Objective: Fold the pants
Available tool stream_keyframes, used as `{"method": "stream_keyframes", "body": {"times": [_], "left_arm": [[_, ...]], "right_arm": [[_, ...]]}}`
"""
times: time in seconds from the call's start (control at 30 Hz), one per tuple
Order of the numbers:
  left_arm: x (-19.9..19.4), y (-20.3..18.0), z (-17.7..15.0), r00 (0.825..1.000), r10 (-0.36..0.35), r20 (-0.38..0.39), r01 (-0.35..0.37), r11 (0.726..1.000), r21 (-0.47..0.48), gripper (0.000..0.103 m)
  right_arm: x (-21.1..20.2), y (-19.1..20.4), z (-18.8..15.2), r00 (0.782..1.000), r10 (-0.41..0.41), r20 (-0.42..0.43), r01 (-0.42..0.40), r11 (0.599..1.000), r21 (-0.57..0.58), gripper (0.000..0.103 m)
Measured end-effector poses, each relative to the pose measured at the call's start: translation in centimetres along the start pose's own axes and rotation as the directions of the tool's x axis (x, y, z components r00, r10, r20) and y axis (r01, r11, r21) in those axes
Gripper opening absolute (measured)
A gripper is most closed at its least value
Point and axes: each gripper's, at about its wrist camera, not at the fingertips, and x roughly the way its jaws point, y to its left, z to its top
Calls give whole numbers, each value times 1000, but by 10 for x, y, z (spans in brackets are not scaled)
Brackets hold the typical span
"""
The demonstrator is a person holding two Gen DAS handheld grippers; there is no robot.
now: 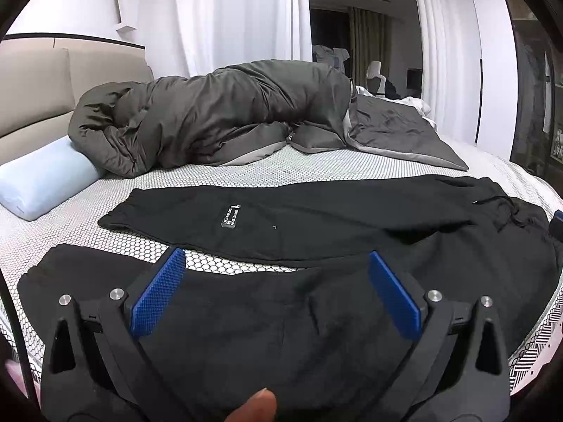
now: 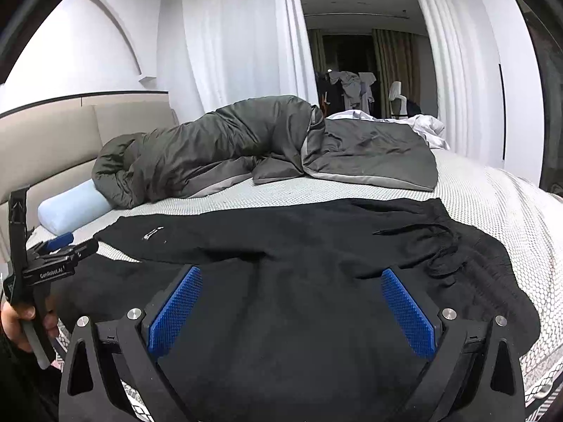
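Observation:
Black pants lie spread flat across the bed, legs to the left, waistband and drawstring to the right. The far leg carries a small white-print label. My left gripper is open, its blue pads above the near leg. In the right wrist view the pants fill the foreground and my right gripper is open over the seat area, left of the drawstring. The left gripper shows at the left edge there, held by a hand.
The bed has a white honeycomb-patterned cover. A bunched grey duvet lies along the far side, a light blue pillow at the left by the beige headboard. White curtains and a dark room with a chair stand beyond.

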Motion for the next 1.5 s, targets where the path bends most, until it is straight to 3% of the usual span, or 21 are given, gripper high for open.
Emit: {"method": "stream_keyframes", "body": {"times": [0.47,1.5], "left_arm": [[-4,-1,-1,1000,0,24,0,1000,9,102],[-11,-2,0,1000,-7,29,6,1000,24,102]], "right_arm": [[-2,-7,2,999,-39,12,39,999,26,103],[2,-3,-1,999,-37,2,37,999,3,103]]}}
